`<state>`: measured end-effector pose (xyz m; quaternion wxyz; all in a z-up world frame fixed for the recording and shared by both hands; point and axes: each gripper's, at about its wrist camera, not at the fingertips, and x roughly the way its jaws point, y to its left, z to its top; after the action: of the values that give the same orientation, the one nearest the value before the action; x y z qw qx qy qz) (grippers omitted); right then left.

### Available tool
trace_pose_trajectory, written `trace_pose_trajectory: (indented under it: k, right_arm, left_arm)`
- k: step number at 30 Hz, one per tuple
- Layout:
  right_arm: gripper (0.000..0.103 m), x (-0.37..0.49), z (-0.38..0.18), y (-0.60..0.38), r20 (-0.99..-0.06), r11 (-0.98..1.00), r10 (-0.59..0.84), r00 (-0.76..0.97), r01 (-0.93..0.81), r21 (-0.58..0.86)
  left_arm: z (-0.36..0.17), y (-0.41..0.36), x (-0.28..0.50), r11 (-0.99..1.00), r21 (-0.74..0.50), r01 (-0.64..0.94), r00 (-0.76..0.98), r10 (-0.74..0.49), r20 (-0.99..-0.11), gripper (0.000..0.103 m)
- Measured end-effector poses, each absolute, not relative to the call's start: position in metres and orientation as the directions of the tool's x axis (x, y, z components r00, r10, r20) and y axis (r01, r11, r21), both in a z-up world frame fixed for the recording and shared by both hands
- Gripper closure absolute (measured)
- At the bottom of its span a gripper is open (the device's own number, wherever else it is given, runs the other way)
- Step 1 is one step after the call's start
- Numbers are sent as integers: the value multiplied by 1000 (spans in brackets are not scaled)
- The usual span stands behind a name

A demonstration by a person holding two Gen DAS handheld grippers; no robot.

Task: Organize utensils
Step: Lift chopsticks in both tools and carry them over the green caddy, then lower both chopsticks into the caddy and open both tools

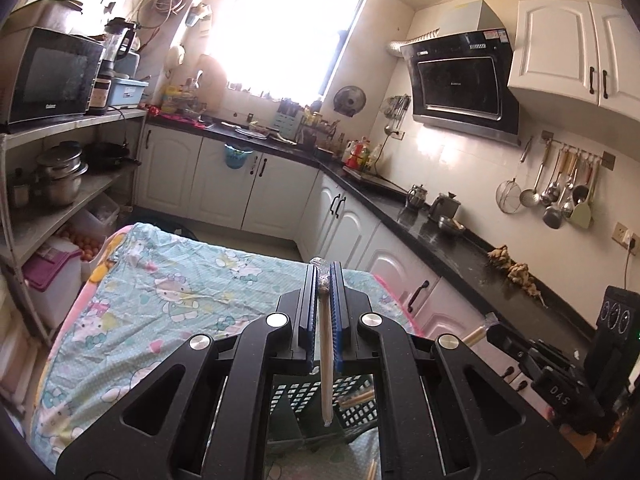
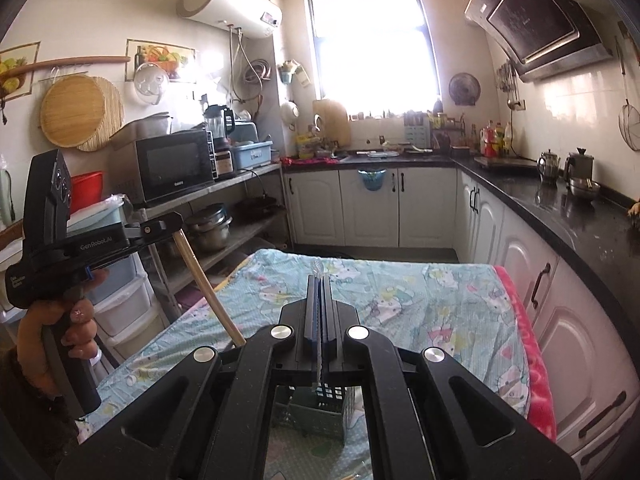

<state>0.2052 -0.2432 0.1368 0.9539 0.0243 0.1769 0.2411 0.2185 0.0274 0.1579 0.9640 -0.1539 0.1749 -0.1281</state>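
My left gripper [image 1: 325, 276] is shut on a plastic-wrapped pair of wooden chopsticks [image 1: 326, 356], which hangs down over a dark green slotted utensil basket [image 1: 320, 400]. In the right wrist view the left gripper [image 2: 170, 228] shows at the left, held by a hand, its chopsticks [image 2: 210, 284] slanting down. My right gripper [image 2: 319, 280] is shut on a thin clear-wrapped utensil [image 2: 319, 344], above the same basket [image 2: 316, 412]. The right gripper also shows at the lower right of the left wrist view [image 1: 496, 330], holding a wrapped stick.
The basket stands on a table covered with a light blue cartoon cloth [image 1: 168, 292]. A black countertop [image 1: 460, 240] with kettles runs along the right. Open shelves [image 1: 60, 200] with a microwave and pots stand at the left. More sticks [image 1: 356, 398] lie in the basket.
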Motion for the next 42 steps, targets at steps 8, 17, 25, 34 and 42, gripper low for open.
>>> trace_pose_trajectory:
  k: [8,17,25,34,42]
  right_arm:
    - [102,210,120,-246,-365,880,473,802,-447,160]
    - [99,217,96,-240,-440,884,465,768,-434,176]
    - [67,212,86,-239,-448,888,457,768,-422,180]
    - [51,203,89,-245,-430,892,449,784,-418,170]
    - [43,189,92,-249,-412,896,441,797,-417,153]
  left_arm:
    - [137,22,226,923,-343,176,898,-293,-327,100]
    - [113,18,229,918,-360,165,881,-302,-365,99]
    - [104,23,222,914,-376,152,877,-300,-374,74]
    - [107,21,202,920,-352,172,885,-302,-355,45]
    - [107,23,182,927,-336,167,888,-290,-356,22]
